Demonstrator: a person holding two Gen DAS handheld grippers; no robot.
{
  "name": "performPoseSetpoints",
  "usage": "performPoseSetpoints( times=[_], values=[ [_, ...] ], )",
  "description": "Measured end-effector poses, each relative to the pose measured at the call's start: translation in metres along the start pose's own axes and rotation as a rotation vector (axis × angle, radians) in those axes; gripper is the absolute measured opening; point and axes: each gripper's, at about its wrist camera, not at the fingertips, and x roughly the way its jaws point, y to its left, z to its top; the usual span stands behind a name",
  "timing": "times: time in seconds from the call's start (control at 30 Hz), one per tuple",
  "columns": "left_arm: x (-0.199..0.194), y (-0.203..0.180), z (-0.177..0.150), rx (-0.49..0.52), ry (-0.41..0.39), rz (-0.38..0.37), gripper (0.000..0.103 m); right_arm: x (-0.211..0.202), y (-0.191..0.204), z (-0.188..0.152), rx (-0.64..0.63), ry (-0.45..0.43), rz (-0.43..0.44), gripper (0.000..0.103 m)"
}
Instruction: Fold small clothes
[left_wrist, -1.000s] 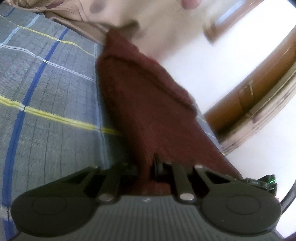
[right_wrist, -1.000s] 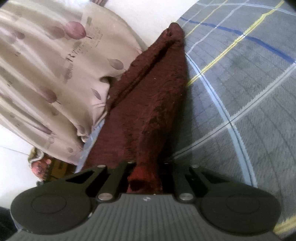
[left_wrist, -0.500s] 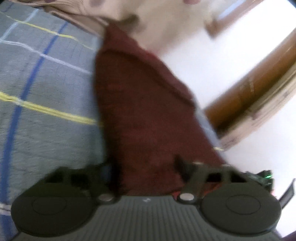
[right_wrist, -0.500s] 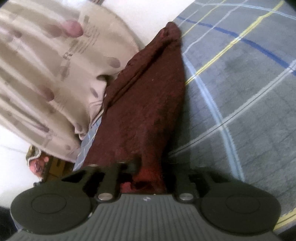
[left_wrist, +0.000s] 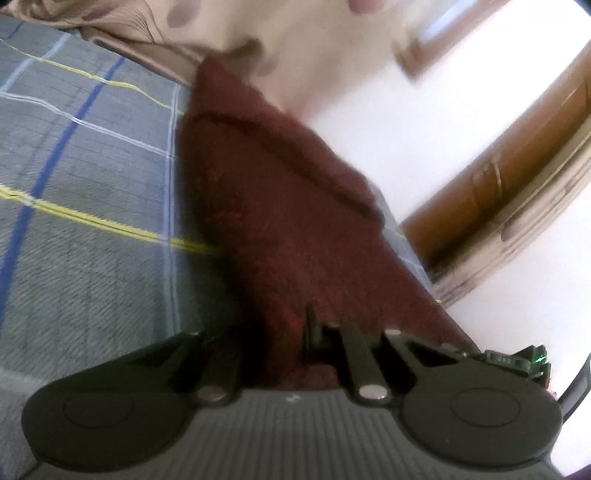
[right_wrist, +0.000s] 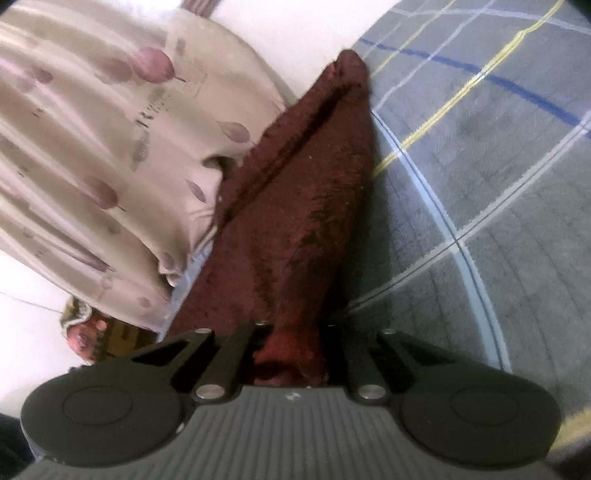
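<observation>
A dark red fuzzy cloth (left_wrist: 280, 206) lies stretched along the edge of a grey plaid bed cover (left_wrist: 81, 192). My left gripper (left_wrist: 277, 343) is shut on one end of the cloth, which bunches between its fingers. In the right wrist view the same cloth (right_wrist: 299, 206) runs away from me, folded lengthwise with a crease down it. My right gripper (right_wrist: 291, 347) is shut on its other end. The fingertips of both grippers are hidden in the fabric.
A beige pillow with purple leaf print (right_wrist: 103, 155) lies beside the cloth, also at the top of the left wrist view (left_wrist: 258, 29). The bed cover (right_wrist: 498, 184) spreads to the right. A wooden door frame (left_wrist: 509, 184) and white wall stand beyond the bed edge.
The left gripper opened wide around the cloth half a second ago and has shut on it again. The right gripper has kept its hold; the cloth has shifted only slightly.
</observation>
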Motion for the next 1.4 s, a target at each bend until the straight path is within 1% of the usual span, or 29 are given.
performPoseSetpoints(
  times=[0.1, 0.17, 0.23, 0.37, 0.47, 0.57, 0.63, 0.7, 0.8, 0.97, 1.03, 1.1, 1.17, 1.2, 1.3, 1.4],
  values=[
    [-0.017, -0.003, -0.008, -0.011, -0.008, -0.020, 0.010, -0.014, 0.005, -0.003, 0.000, -0.007, 0.023, 0.010],
    [-0.029, -0.007, -0.016, -0.012, -0.014, -0.031, 0.010, -0.019, 0.009, -0.007, -0.002, -0.004, 0.031, 0.010],
    [-0.040, -0.010, -0.028, -0.034, -0.018, -0.043, 0.010, -0.026, 0.012, -0.012, -0.003, 0.001, 0.046, 0.010],
    [-0.062, -0.018, -0.053, -0.062, -0.029, -0.065, 0.010, -0.047, 0.018, -0.026, 0.017, 0.007, 0.057, 0.010],
    [-0.078, -0.025, -0.063, -0.073, -0.037, -0.079, 0.010, -0.067, 0.020, -0.039, 0.039, 0.018, 0.066, 0.010],
    [-0.088, -0.035, -0.063, -0.086, -0.061, -0.114, 0.010, -0.087, 0.026, -0.050, 0.057, 0.015, 0.083, 0.010],
    [-0.090, -0.043, -0.055, -0.072, -0.077, -0.120, 0.010, -0.097, 0.031, -0.052, 0.069, 0.013, 0.103, 0.010],
    [-0.090, -0.049, -0.045, -0.068, -0.097, -0.144, 0.010, -0.101, 0.037, -0.048, 0.071, 0.012, 0.127, 0.010],
    [-0.085, -0.059, -0.028, -0.054, -0.127, -0.159, 0.010, -0.100, 0.044, -0.030, 0.076, -0.006, 0.166, 0.010],
    [-0.066, -0.068, 0.005, -0.044, -0.174, -0.185, 0.010, -0.086, 0.054, 0.012, 0.046, -0.034, 0.192, 0.011],
    [-0.058, -0.068, 0.019, -0.045, -0.205, -0.189, 0.010, -0.079, 0.057, 0.030, 0.022, -0.044, 0.195, 0.011],
    [-0.048, -0.067, 0.036, -0.047, -0.241, -0.179, 0.010, -0.069, 0.057, 0.049, 0.009, -0.054, 0.193, 0.011],
    [-0.035, -0.063, 0.053, -0.065, -0.259, -0.179, 0.010, -0.059, 0.055, 0.066, -0.002, -0.058, 0.189, 0.011],
    [-0.029, -0.061, 0.062, -0.064, -0.270, -0.166, 0.010, -0.052, 0.054, 0.077, -0.004, -0.059, 0.190, 0.011],
    [-0.009, -0.057, 0.085, -0.069, -0.273, -0.149, 0.010, -0.032, 0.045, 0.106, 0.013, -0.063, 0.178, 0.011],
    [0.013, -0.055, 0.105, -0.049, -0.274, -0.107, 0.010, -0.005, 0.035, 0.133, 0.033, -0.054, 0.157, 0.011]
  ],
)
